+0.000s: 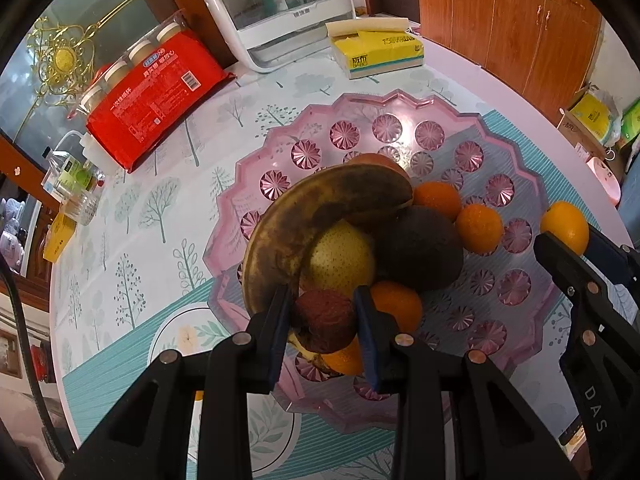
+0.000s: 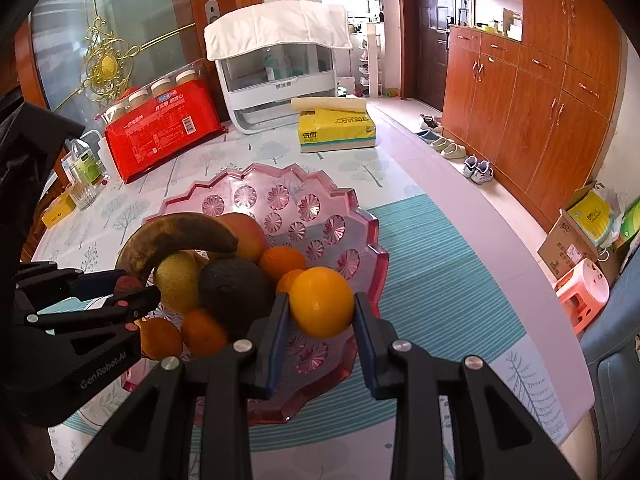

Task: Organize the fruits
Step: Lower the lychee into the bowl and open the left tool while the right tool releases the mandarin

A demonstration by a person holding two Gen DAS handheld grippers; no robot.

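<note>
Left wrist view: left tongs [image 1: 323, 314] clench a lychee [image 1: 325, 320] at the bowl's [image 1: 532, 184] 6 o'clock rim; right tongs [image 2: 321, 314] grip an orange [image 2: 322, 307] over its 3 o'clock side, on the desk [image 2: 440, 264].

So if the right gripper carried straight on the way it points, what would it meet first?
Probably the pink cut-glass fruit tray: the right gripper, shut on a round orange fruit, points down at a bare patch beside the fruit pile. Depth is uncertain.
</note>
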